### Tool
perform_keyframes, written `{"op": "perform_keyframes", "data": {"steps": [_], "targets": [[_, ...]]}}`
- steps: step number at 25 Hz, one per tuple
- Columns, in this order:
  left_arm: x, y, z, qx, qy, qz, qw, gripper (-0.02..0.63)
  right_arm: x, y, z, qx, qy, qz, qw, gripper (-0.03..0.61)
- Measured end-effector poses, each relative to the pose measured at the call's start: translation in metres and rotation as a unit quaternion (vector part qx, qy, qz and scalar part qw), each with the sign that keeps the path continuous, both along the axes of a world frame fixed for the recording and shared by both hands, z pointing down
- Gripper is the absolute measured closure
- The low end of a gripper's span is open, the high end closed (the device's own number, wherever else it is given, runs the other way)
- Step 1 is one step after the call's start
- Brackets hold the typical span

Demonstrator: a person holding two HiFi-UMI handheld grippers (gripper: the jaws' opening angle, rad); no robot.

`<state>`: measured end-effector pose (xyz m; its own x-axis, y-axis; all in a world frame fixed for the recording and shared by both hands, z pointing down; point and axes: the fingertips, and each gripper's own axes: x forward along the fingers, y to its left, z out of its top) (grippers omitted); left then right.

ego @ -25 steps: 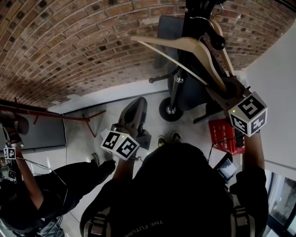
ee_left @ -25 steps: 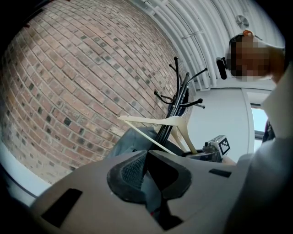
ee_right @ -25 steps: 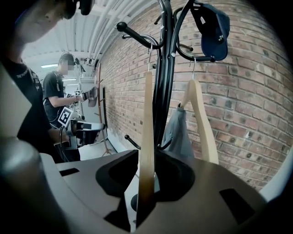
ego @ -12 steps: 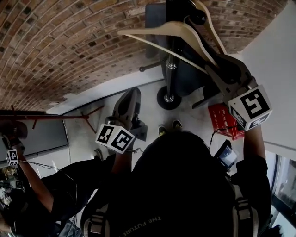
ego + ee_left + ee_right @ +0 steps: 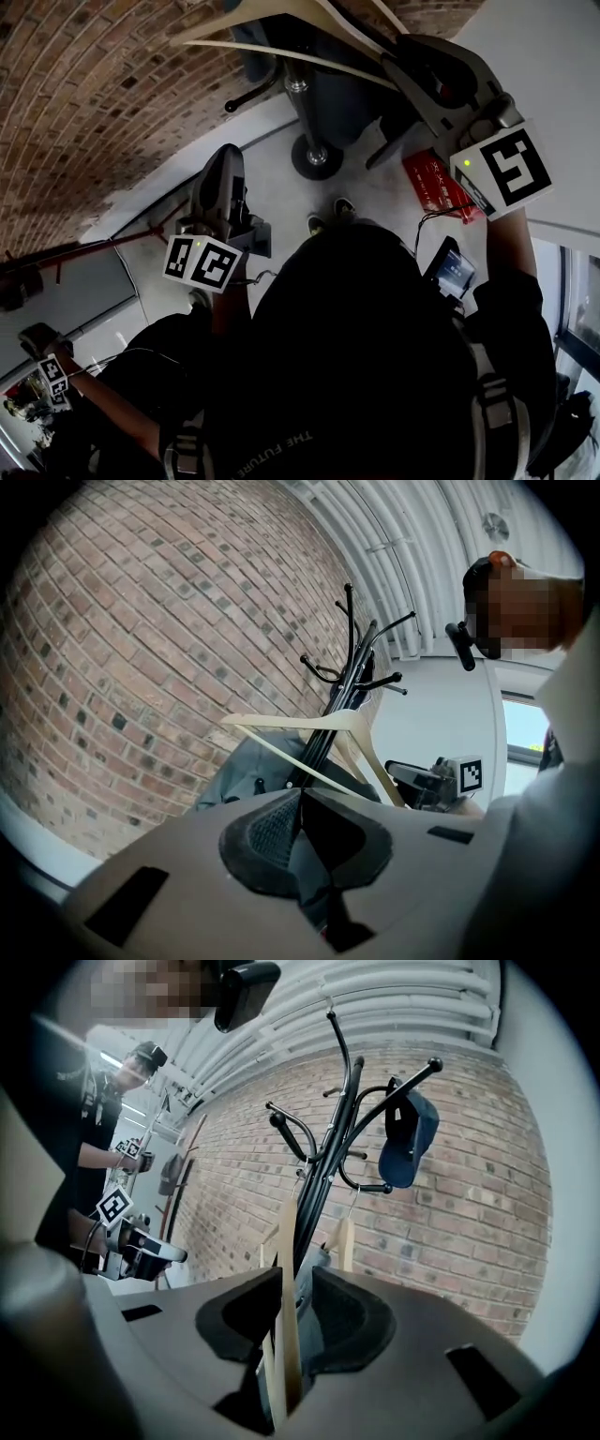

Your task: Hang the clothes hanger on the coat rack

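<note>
The right claw (image 5: pixel 286 1335) is gripping the wooden clothes hanger (image 5: pixel 286 1251) by 1 end, holding it just in front of the coat rack (image 5: pixel 323 1162). Its long bar is running leftward across the pole, below the hooked arms. The left claw (image 5: pixel 298 832), pinched together on nothing, is sitting lower and farther away.

**Right arm high and loaded, left low and empty**

Right gripper (image 5: pixel 405 52) is reaching up and forward on an outstretched arm, its jaws clamping a thin bar of the clothes hanger (image 5: pixel 287 1269). Left gripper (image 5: pixel 223 159) is sitting lower, nearer the body, pointing forward, its jaws pressing together with nothing between them.
</note>
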<state>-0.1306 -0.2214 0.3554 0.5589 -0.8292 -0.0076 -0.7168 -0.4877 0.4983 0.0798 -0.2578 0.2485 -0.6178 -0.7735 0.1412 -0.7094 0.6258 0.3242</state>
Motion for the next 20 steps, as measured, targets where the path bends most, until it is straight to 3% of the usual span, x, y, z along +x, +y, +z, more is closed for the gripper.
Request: {"op": "perform_keyframes", "data": {"steps": [8, 11, 20], "targets": [[0.010, -0.004, 0.000, -0.001, 0.001, 0.013, 0.9999, 0.589, 0.025, 0.010, -0.022, 0.052, -0.041, 0.040, 0.997, 0.478], [0.012, -0.006, -0.002, 0.000, 0.002, 0.015, 0.9999, 0.589, 0.042, 0.017, -0.028, 0.068, -0.078, 0.070, 0.992, 0.543], [0.017, -0.011, 0.002, -0.004, 0.003, 0.021, 0.9998, 0.589, 0.057, 0.028, 0.013, 0.014, -0.108, 0.091, 0.990, 0.555]]}}
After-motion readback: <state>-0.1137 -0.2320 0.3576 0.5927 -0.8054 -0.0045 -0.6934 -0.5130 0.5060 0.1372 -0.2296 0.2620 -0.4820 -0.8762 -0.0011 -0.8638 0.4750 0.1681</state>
